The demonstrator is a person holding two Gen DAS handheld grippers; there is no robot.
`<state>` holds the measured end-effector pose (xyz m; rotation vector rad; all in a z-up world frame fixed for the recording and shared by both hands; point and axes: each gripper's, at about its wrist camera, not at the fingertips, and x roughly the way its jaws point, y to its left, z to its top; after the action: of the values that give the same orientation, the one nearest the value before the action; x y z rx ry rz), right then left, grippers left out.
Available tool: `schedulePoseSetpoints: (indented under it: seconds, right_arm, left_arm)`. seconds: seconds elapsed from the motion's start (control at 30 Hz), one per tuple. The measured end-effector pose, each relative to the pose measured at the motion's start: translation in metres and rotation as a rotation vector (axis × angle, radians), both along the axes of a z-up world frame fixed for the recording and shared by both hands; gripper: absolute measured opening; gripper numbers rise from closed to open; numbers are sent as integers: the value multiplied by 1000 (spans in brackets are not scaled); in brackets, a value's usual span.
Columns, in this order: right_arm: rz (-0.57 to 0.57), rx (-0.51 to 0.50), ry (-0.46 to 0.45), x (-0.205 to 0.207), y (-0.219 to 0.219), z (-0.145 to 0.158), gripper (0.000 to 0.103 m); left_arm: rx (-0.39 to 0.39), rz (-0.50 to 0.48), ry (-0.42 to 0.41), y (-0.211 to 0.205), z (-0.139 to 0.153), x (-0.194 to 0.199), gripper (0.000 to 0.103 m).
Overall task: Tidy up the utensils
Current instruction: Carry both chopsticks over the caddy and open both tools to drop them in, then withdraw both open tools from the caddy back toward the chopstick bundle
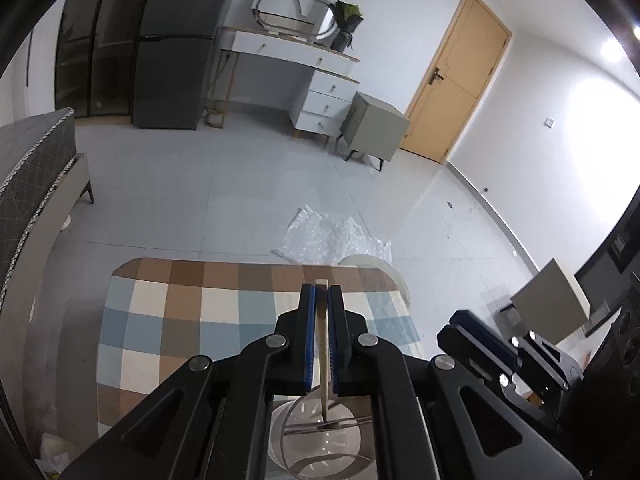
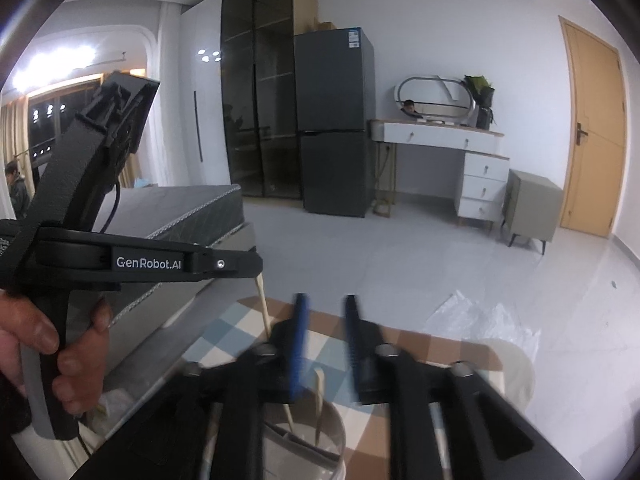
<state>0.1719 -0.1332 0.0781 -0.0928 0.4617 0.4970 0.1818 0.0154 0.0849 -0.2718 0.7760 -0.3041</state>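
Observation:
My left gripper is shut on a pale wooden chopstick that hangs down into a round white utensil holder with a metal divider, just below the gripper. In the right wrist view the left gripper's body is held at the left, with the chopstick slanting down from it. My right gripper is open and empty, its blue pads blurred, right above the holder, which has wooden sticks standing in it. The right gripper also shows in the left wrist view.
The holder stands on a table with a checked brown, blue and cream cloth. A white stool and crumpled plastic sheet lie beyond the table. A mattress is at the left, a fridge and dresser behind.

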Motion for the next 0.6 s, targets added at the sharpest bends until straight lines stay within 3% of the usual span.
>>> schedulePoseSetpoints:
  seconds: [0.03,0.2,0.33,0.4,0.47,0.6]
  right_arm:
    - [-7,11,-4,-6,-2,2,38]
    - [-37,36,-12,-18,-13,13,47]
    - [-63,39,-29,-32,-20,21,57]
    - [-89,45,-37,-41,-24,26,70]
    - [-96,61,-40,-47,-28,31,74]
    - [-122,77,-57,-64,-30,41,83]
  left_arm:
    - [14,5,1,-1,3,-2,4]
    - [16,44,-24,5,13,-14,46]
    - [53,74,-45,7,23,-28,49]
    - [63,82,-48,9,26,-33,54]
    - [79,101,-52,12,31,-43,60]
    - [70,112,-68,15,35,-57,62]
